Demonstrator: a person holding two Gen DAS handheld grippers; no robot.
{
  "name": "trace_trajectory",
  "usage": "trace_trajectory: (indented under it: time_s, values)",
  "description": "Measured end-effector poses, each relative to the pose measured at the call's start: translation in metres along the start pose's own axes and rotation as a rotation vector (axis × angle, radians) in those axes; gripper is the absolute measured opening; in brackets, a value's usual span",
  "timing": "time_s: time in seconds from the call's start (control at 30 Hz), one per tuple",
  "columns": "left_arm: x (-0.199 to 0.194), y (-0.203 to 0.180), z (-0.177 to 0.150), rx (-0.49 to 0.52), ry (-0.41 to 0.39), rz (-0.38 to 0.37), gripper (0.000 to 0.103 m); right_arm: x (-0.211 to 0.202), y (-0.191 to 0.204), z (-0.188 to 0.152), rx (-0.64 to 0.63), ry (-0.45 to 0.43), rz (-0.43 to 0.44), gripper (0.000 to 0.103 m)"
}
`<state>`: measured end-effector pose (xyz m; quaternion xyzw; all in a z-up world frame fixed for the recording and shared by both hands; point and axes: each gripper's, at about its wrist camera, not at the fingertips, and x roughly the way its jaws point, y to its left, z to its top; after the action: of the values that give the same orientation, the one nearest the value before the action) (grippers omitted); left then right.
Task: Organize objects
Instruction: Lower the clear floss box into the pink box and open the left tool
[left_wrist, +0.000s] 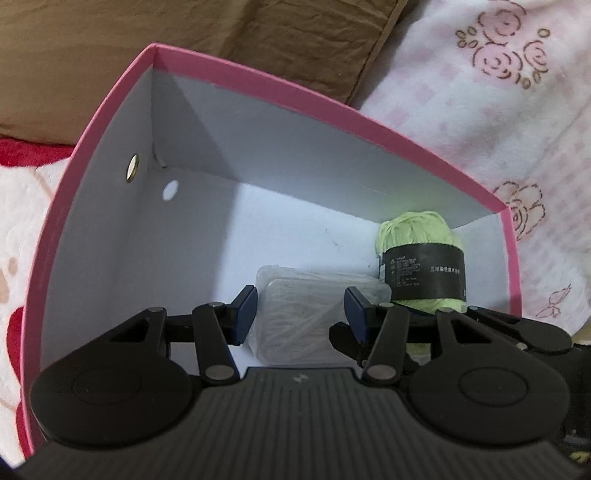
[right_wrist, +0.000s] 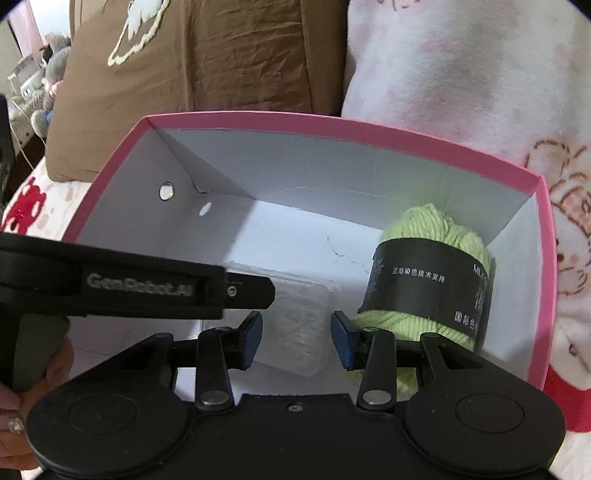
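Left wrist view: I saw my left gripper (left_wrist: 301, 314) spread, gripping nothing, above a clear case (left_wrist: 295, 317) inside the pink box (left_wrist: 332, 110), beside green yarn (left_wrist: 417, 229); right gripper (right_wrist: 297, 338) spread too.

"GenRobot.AI" on left hand-held gripper (right_wrist: 258, 291); yarn band (right_wrist: 424, 284) "MLK".

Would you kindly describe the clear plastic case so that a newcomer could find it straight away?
Look into the pink-rimmed box with white inner walls that sits on the bedding. On its floor, left of the green yarn ball with the black band, lies the clear plastic case. It is flat, rectangular and see-through, whereas the yarn is rounded, soft and coloured.
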<state>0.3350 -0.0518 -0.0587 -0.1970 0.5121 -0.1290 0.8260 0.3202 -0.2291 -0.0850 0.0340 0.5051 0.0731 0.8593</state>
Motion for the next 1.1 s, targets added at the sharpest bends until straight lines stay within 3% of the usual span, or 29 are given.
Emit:
trace_trajectory:
  time_s: [0.13,0.33,0.43,0.5,0.57,0.63,0.77,1.1]
  values:
    - [-0.002,0.002,0.000,-0.017,-0.010,-0.017,0.048,-0.001,0.007,0.001,-0.056,-0.006,-0.058,0.044]
    - [-0.003,0.012,-0.003,-0.079,-0.003,-0.044,0.052,0.004,0.011,0.000,-0.077,-0.025,-0.077,0.041]
    - [-0.002,0.013,-0.007,-0.079,-0.001,-0.050,0.050,0.006,0.013,-0.002,-0.102,-0.038,-0.108,0.030]
    - [-0.004,0.012,-0.011,-0.077,0.001,-0.039,0.045,0.006,0.017,-0.005,-0.131,-0.051,-0.122,0.030]
    - [-0.003,0.009,-0.012,-0.061,-0.002,-0.018,0.032,-0.001,0.021,-0.007,-0.137,-0.064,-0.116,0.030]
    - [-0.001,0.008,-0.013,-0.067,0.006,-0.025,0.028,-0.008,0.023,-0.011,-0.147,-0.088,-0.096,0.030]
    - [0.003,0.006,-0.014,-0.066,0.007,-0.043,0.028,-0.018,0.018,-0.018,-0.142,-0.115,-0.067,0.030]
    - [-0.002,-0.006,-0.010,0.069,0.019,-0.026,0.031,-0.049,0.006,-0.032,-0.122,-0.136,0.007,0.032]
